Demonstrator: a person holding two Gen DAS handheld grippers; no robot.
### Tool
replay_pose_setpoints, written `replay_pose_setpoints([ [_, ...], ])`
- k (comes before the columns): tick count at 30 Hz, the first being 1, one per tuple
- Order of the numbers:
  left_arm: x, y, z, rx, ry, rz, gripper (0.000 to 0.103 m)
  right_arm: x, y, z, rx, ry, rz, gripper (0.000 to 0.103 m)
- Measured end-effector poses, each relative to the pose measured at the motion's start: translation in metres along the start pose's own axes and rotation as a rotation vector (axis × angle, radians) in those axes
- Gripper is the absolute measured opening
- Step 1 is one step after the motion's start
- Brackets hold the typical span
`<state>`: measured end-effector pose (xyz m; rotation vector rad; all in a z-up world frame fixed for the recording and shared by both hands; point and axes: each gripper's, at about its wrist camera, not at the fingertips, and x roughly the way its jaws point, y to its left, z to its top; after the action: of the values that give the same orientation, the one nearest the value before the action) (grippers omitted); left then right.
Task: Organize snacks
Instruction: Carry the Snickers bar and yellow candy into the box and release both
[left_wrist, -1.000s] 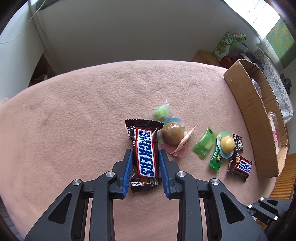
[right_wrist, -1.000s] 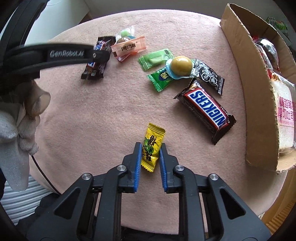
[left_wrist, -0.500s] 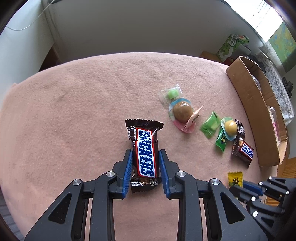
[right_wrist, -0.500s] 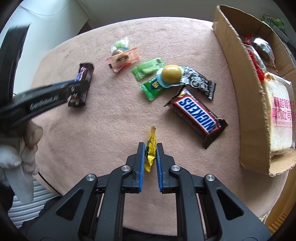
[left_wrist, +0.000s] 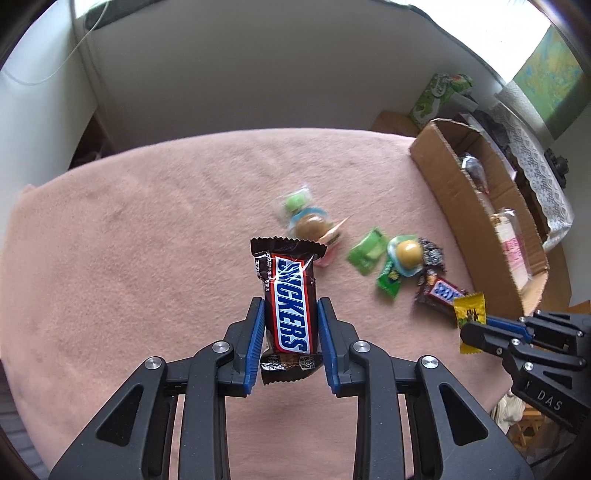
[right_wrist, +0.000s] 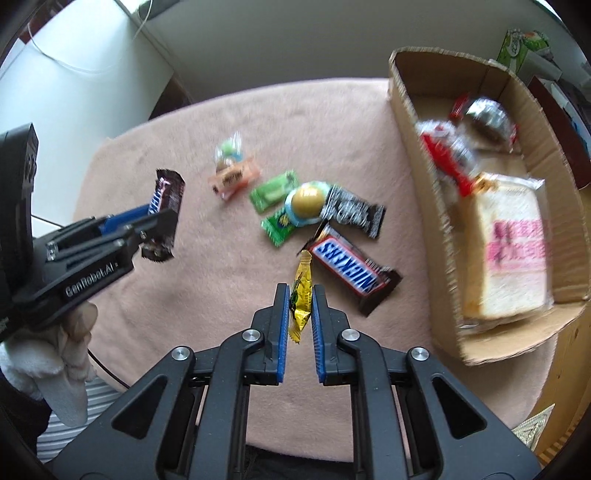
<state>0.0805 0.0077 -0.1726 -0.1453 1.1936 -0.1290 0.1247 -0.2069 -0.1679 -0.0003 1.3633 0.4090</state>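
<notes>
My left gripper (left_wrist: 291, 314) is shut on a small Snickers bar (left_wrist: 290, 295) and holds it above the pink tablecloth (left_wrist: 129, 240); it also shows in the right wrist view (right_wrist: 166, 206). My right gripper (right_wrist: 300, 299) is shut on a yellow candy (right_wrist: 301, 299), lifted off the cloth; the candy also shows in the left wrist view (left_wrist: 469, 310). A larger Snickers bar (right_wrist: 351, 269), green packets (right_wrist: 275, 190), a round gold sweet (right_wrist: 308, 197), a black packet (right_wrist: 356, 214) and a pink packet (right_wrist: 234, 177) lie on the cloth.
An open cardboard box (right_wrist: 417, 155) stands on the table's right side, holding wrapped bread (right_wrist: 506, 247) and other wrapped snacks (right_wrist: 447, 155). A green carton (left_wrist: 441, 94) stands beyond the table. A wall runs behind the table.
Both grippers have risen from the cloth with their snacks. The right gripper closed on the yellow candy and lifted it. The left gripper lifted the small Snickers bar.
</notes>
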Motion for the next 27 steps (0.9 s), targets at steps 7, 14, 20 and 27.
replay_pose_setpoints([
  [7,-0.011,-0.037,0.028,0.056,-0.038,-0.058,0.027,-0.038,-0.024,0.013,0.05,-0.077,-0.016,0.012],
  [14,-0.013,-0.079,0.05,0.139,-0.052,-0.101,0.027,-0.057,-0.069,0.029,0.117,-0.124,-0.058,0.012],
  [20,-0.005,-0.116,0.067,0.21,-0.05,-0.131,0.027,-0.067,-0.109,0.03,0.185,-0.146,-0.096,0.012],
  [27,0.005,-0.153,0.08,0.266,-0.037,-0.162,0.027,-0.068,-0.145,0.026,0.247,-0.148,-0.122,0.012],
])
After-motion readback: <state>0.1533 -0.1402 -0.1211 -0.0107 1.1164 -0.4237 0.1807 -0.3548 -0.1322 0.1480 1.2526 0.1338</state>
